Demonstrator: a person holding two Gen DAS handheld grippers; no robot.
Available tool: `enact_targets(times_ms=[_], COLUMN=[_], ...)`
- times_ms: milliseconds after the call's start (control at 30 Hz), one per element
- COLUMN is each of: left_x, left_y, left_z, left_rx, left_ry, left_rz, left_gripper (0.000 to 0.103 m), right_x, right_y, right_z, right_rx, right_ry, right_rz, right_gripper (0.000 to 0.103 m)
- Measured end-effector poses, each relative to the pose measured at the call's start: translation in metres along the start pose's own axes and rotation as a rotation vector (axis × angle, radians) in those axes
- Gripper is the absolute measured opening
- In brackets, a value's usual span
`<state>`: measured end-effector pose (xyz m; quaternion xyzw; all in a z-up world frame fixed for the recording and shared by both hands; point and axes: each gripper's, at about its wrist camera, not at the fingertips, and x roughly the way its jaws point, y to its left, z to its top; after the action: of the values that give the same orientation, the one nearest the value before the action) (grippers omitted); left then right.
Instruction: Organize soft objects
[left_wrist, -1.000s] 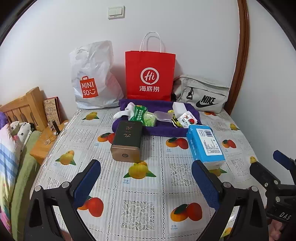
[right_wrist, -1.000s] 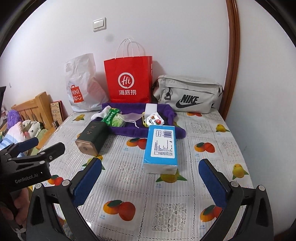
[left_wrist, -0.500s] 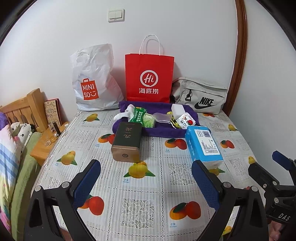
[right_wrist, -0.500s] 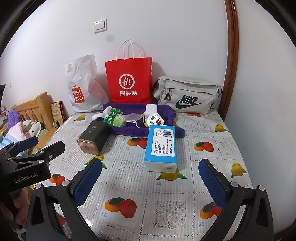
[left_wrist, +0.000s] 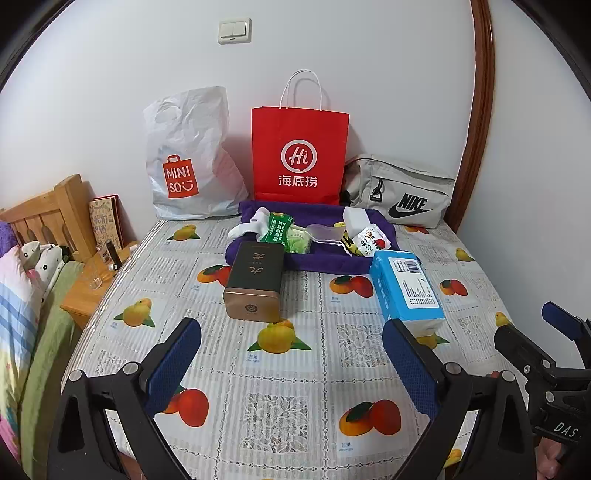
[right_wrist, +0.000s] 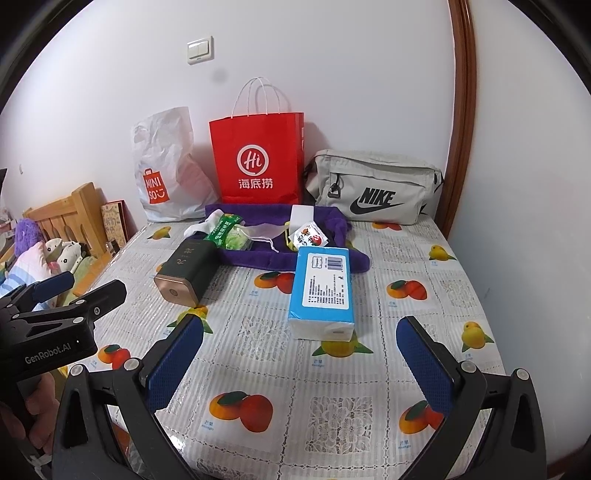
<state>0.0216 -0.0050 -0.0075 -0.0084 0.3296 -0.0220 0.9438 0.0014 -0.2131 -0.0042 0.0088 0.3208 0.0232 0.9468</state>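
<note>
A purple towel (left_wrist: 325, 260) (right_wrist: 258, 260) lies at the back of the table with a white sock (left_wrist: 249, 223) (right_wrist: 203, 223), a green packet (left_wrist: 279, 227) (right_wrist: 221, 230), a clear pouch (left_wrist: 323, 232) and a snack packet (left_wrist: 373, 242) (right_wrist: 308, 236) on it. A blue tissue pack (left_wrist: 404, 288) (right_wrist: 325, 288) and a dark green tin (left_wrist: 255, 284) (right_wrist: 186, 271) lie nearer. My left gripper (left_wrist: 291, 360) and right gripper (right_wrist: 301, 360) are both open and empty, low over the front of the table.
A white Miniso bag (left_wrist: 188, 158), a red paper bag (left_wrist: 299, 158) and a grey Nike bag (left_wrist: 402, 192) stand against the back wall. A wooden bed headboard (left_wrist: 44, 218) and nightstand (left_wrist: 92, 284) are at the left. The fruit-print tablecloth (left_wrist: 280, 387) covers the table.
Both views have shifted slightly, so the objects look a little farther off. Both grippers stay open. Nothing on the table has moved.
</note>
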Motion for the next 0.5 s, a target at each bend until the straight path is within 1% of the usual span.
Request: enact_targets(times_ms=[500], left_x=[-0.0043], left_y=[0.0023], left_z=[0.0005], left_rx=[-0.008], left_ry=[-0.004], left_rz=[0.007], left_gripper=[0.099], right_x=[0.0006], right_y=[-0.0007], right_z=[0.0009], right_rx=[0.001], right_ry=[0.0], right_rz=[-0.001], right_gripper=[0.103])
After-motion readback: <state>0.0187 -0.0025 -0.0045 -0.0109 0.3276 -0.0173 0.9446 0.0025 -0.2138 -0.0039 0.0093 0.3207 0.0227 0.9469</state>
